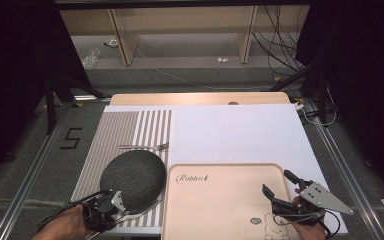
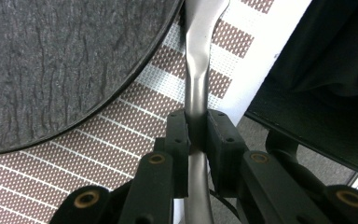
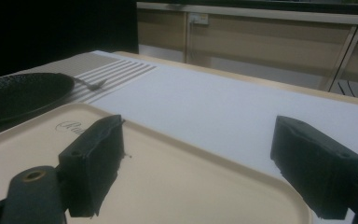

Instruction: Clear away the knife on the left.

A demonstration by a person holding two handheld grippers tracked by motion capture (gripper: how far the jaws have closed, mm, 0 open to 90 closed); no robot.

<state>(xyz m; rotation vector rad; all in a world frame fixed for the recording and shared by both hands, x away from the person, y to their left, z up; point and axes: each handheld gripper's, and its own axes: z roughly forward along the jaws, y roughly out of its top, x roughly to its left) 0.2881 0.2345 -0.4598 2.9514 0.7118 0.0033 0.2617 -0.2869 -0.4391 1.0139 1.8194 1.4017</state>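
Observation:
My left gripper point(image 2: 196, 135) is shut on the slim handle of a silver piece of cutlery point(image 2: 196, 70), which lies just off the rim of a dark textured plate point(image 2: 51, 60) on a striped placemat point(image 2: 135, 140). The cutlery's head runs out of the frame's top. From above, the left gripper point(image 1: 105, 202) sits at the plate's point(image 1: 132, 177) near edge with the cutlery point(image 1: 142, 211) curving right. My right gripper point(image 1: 279, 182) stands open over the right part of a beige tray point(image 1: 220, 200), nothing between its jaws point(image 3: 196, 154).
A fork point(image 1: 145, 146) lies on the placemat point(image 1: 130, 127) beyond the plate. A white board point(image 1: 235, 132) covers the table past the tray. The tray point(image 3: 168, 186) has a raised rim. Cables and shelving stand on the floor behind.

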